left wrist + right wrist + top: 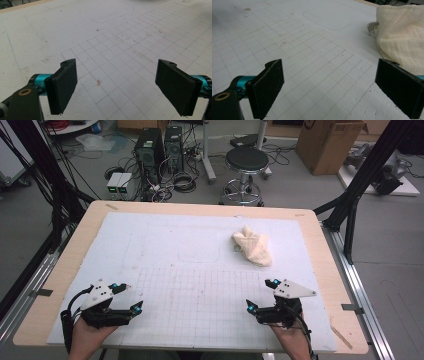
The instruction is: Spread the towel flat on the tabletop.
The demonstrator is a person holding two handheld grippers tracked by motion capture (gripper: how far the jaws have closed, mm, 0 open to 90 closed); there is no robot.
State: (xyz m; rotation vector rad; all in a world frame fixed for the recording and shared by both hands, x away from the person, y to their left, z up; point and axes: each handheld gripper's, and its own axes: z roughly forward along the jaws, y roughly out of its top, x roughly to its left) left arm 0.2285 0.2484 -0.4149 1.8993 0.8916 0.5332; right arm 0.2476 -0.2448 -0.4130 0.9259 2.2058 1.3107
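Since the cream cloth point(252, 248) lies bunched up past the right gripper point(261, 296) on the worktop point(65, 265), we guess it comes next — both jaws wide apart, holding nothing. Left gripper point(127, 297) waits far from the cloth — go slow, pinch a thick fold.

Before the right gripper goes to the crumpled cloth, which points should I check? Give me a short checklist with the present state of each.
1. Right gripper open, nothing between its jaws: ok.
2. Left gripper open and holding nothing: ok.
3. Cream cloth lies free on the white mat, ahead of the right gripper, untouched: ok.
4. Mat between the right gripper and the cloth bare: ok.
5. Anything hidden under the cloth's folds: cannot tell.
6. Small label at the cloth's edge, whether it is sewn on: cannot tell.
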